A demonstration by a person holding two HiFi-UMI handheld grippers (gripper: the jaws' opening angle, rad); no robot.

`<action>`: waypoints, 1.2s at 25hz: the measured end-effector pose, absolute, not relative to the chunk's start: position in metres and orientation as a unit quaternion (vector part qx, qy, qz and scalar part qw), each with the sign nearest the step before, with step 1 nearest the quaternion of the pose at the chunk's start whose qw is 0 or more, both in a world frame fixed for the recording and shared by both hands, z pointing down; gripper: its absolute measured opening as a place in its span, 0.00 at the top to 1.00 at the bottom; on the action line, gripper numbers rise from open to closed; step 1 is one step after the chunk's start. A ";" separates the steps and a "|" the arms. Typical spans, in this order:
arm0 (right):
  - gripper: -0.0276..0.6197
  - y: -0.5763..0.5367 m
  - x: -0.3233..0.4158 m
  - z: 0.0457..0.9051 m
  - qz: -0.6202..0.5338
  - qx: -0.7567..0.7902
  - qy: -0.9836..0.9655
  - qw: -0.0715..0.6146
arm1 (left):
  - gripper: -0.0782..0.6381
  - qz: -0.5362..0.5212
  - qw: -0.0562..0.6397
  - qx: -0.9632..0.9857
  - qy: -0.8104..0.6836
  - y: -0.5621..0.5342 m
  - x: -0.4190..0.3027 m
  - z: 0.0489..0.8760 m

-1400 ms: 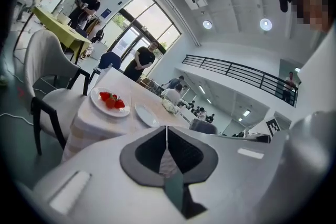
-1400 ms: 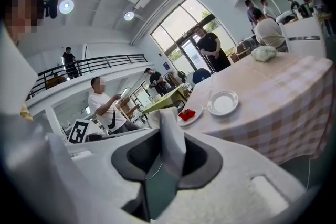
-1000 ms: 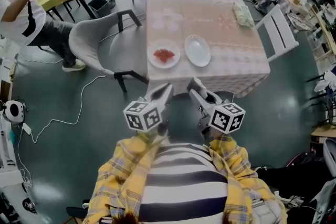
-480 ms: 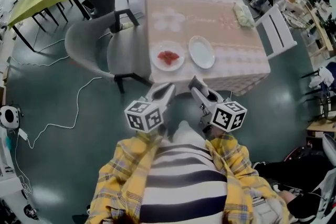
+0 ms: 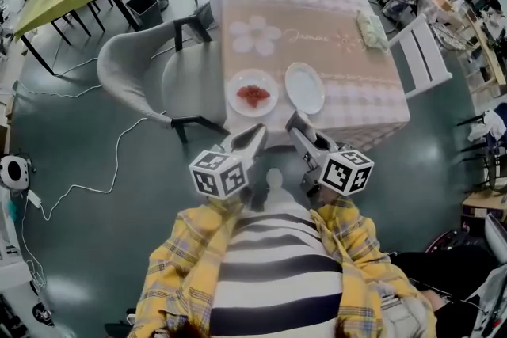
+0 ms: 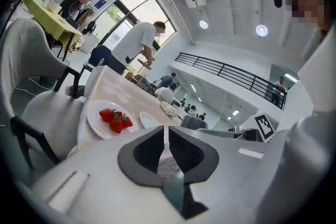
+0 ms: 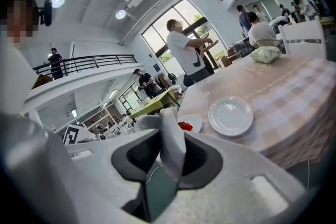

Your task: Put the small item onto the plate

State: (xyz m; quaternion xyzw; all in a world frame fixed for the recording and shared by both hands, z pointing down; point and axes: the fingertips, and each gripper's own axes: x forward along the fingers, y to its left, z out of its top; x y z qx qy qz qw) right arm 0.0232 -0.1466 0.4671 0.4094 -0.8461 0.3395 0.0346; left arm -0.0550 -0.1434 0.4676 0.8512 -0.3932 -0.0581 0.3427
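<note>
checked-cloth table [image 5: 356, 83], with the person standing short of its near edge. left gripper [image 5: 255, 134]: jaws all but together, nothing between them. right gripper [image 5: 299, 127]: jaws part-way apart, holding nothing; a pale grey shape in the gap is probably the other gripper's tip. beyond them, side by side near the edge: a plate [image 5: 232, 91] bearing the strawberries [image 5: 252, 96], and just to its right an empty plate [image 5: 305, 88]. the strawberries lie ahead and slightly left of the left gripper, which is the nearer; the empty plate faces the right one.
</note>
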 end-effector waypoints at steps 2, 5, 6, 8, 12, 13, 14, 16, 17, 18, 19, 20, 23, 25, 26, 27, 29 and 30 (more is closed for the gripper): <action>0.82 -0.156 0.024 0.466 0.340 0.405 -0.848 0.034 | 0.87 -0.058 0.342 0.851 -0.395 -0.152 -0.051 0.467; 0.82 -0.170 0.028 0.465 0.340 0.397 -0.852 0.038 | 0.87 -0.061 0.344 0.847 -0.401 -0.167 -0.044 0.466; 0.82 -0.175 0.030 0.465 0.340 0.395 -0.853 0.039 | 0.87 -0.064 0.345 0.845 -0.403 -0.172 -0.042 0.466; 0.82 -0.184 0.034 0.465 0.340 0.392 -0.854 0.040 | 0.87 -0.068 0.349 0.841 -0.408 -0.183 -0.038 0.466; 0.82 -0.201 0.042 0.467 0.344 0.387 -0.854 0.043 | 0.87 -0.068 0.354 0.838 -0.410 -0.199 -0.027 0.468; 0.82 -0.205 0.044 0.468 0.346 0.387 -0.854 0.043 | 0.87 -0.066 0.355 0.838 -0.410 -0.202 -0.025 0.468; 0.82 -0.208 0.045 0.469 0.350 0.386 -0.853 0.042 | 0.87 -0.065 0.356 0.837 -0.409 -0.205 -0.022 0.469; 0.82 -0.214 0.047 0.470 0.360 0.381 -0.851 0.035 | 0.87 -0.061 0.359 0.837 -0.409 -0.211 -0.017 0.471; 0.82 -0.217 0.048 0.471 0.363 0.379 -0.850 0.032 | 0.87 -0.060 0.360 0.836 -0.409 -0.214 -0.014 0.472; 0.82 -0.220 0.048 0.471 0.364 0.377 -0.851 0.033 | 0.87 -0.058 0.361 0.836 -0.409 -0.217 -0.012 0.473; 0.82 -0.222 0.049 0.473 0.364 0.375 -0.852 0.035 | 0.87 -0.056 0.362 0.836 -0.409 -0.220 -0.009 0.473; 0.82 -0.225 0.050 0.474 0.363 0.374 -0.852 0.038 | 0.87 -0.054 0.361 0.836 -0.408 -0.222 -0.007 0.473; 0.82 -0.233 0.055 0.478 0.366 0.373 -0.851 0.041 | 0.87 -0.048 0.362 0.837 -0.407 -0.230 0.001 0.475; 0.82 -0.239 0.060 0.481 0.369 0.374 -0.850 0.042 | 0.87 -0.044 0.363 0.837 -0.406 -0.235 0.006 0.477; 0.82 -0.241 0.061 0.482 0.371 0.374 -0.849 0.042 | 0.87 -0.041 0.363 0.837 -0.406 -0.237 0.009 0.478; 0.82 -0.243 0.062 0.484 0.372 0.374 -0.849 0.043 | 0.87 -0.039 0.364 0.837 -0.406 -0.239 0.011 0.479; 0.82 -0.248 0.064 0.487 0.371 0.373 -0.849 0.047 | 0.87 -0.037 0.365 0.837 -0.406 -0.244 0.014 0.481; 0.82 -0.251 0.064 0.489 0.371 0.373 -0.849 0.050 | 0.87 -0.036 0.366 0.836 -0.407 -0.246 0.016 0.481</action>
